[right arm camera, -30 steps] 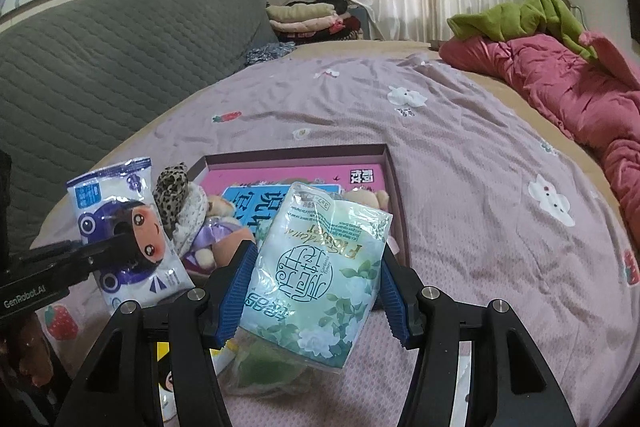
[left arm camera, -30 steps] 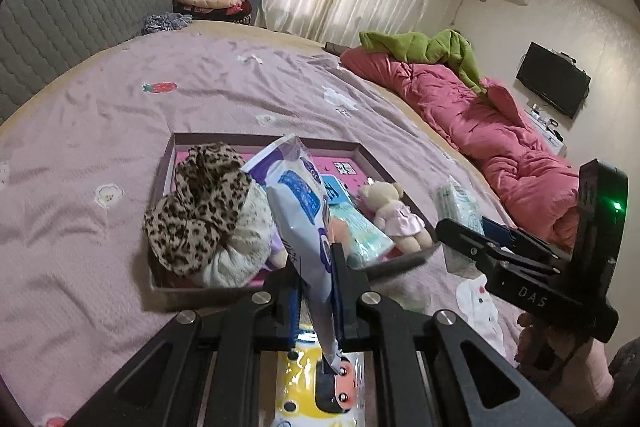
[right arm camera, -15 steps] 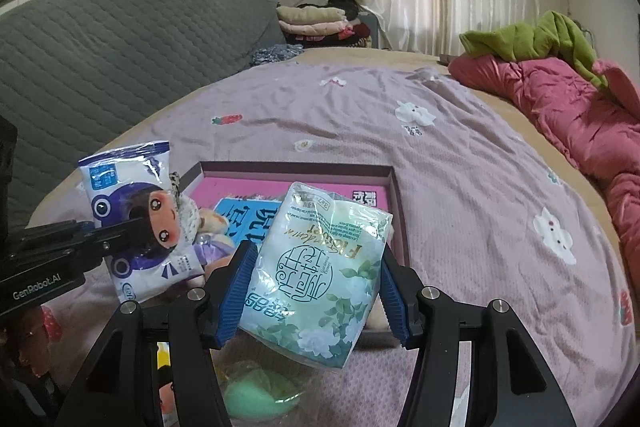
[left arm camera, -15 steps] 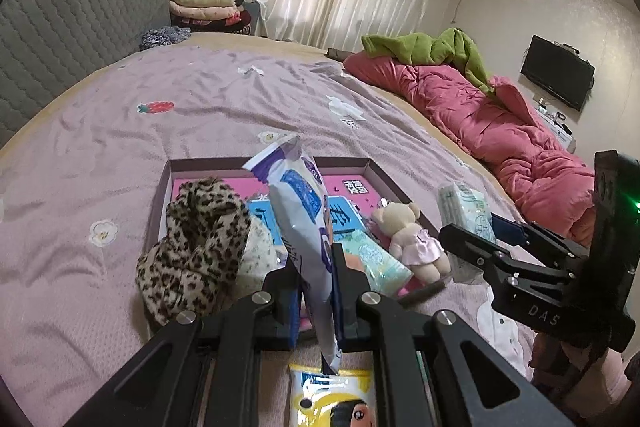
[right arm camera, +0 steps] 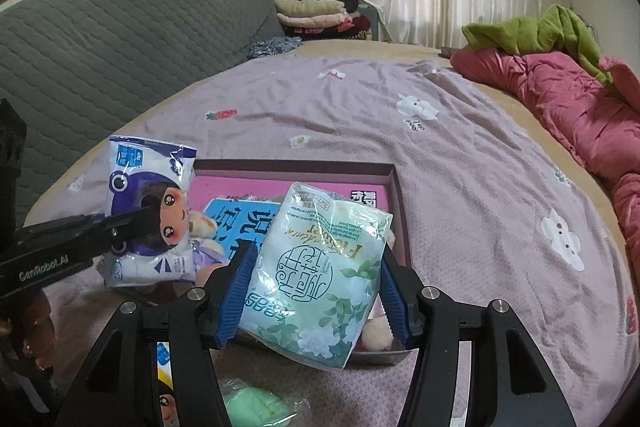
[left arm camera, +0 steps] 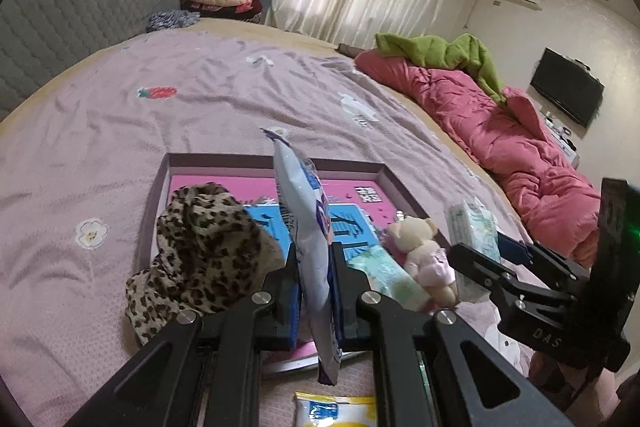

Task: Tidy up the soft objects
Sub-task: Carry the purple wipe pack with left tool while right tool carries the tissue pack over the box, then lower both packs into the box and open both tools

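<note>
My left gripper (left arm camera: 315,275) is shut on a blue-and-white cartoon tissue pack (left arm camera: 306,227), held edge-on above the near end of the pink-lined tray (left arm camera: 276,160); the pack also shows in the right wrist view (right arm camera: 148,211). My right gripper (right arm camera: 314,287) is shut on a green floral tissue pack (right arm camera: 320,279), raised over the tray's near right corner (right arm camera: 396,211); it shows in the left wrist view (left arm camera: 472,227) too. In the tray lie a leopard-print cloth (left arm camera: 200,251), a small teddy bear (left arm camera: 424,255) and a pale green pack (left arm camera: 388,279).
A yellow cartoon pack (left arm camera: 336,411) and a green soft item in plastic (right arm camera: 256,407) lie on the purple bedspread (left arm camera: 120,131) in front of the tray. A red quilt (left arm camera: 520,147) runs along the right. A grey padded headboard (right arm camera: 100,51) stands at left.
Both grippers have risen and drawn back a little with their packs. The cartoon pack now stands higher over the tray, and the tray's far pink floor shows more.
</note>
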`<state>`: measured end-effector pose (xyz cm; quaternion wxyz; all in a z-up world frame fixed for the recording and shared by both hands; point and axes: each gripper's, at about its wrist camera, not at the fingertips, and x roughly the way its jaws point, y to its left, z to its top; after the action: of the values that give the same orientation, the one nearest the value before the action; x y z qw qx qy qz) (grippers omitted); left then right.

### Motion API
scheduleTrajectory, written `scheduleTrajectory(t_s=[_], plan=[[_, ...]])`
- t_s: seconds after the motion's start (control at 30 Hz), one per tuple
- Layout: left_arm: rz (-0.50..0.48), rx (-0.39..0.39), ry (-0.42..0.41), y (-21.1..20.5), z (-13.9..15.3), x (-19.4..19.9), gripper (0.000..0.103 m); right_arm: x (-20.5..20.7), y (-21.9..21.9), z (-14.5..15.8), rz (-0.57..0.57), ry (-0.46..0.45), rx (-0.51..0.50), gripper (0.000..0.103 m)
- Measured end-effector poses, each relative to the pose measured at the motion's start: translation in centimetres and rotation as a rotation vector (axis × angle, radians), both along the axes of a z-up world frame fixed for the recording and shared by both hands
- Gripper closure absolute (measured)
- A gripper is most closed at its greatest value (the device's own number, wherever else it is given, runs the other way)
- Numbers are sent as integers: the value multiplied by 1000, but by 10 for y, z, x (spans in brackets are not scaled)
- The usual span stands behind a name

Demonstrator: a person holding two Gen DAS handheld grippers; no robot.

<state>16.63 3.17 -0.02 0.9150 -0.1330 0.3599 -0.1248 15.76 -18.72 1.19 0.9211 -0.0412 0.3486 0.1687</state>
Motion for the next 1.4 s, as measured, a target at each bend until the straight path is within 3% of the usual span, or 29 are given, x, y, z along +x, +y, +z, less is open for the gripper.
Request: scheduleTrajectory(t_s=[0.3,0.8,1.4], plan=[[18,-5,76,5,-16,10,90,12,6,-12,1,34,-39,43],[4,-29,129,4,-26,15,89,20,19,-28,33,78,-92,43],[0,81,96,-12,-19,11,87,18,29,-33,37,67,-152,43]])
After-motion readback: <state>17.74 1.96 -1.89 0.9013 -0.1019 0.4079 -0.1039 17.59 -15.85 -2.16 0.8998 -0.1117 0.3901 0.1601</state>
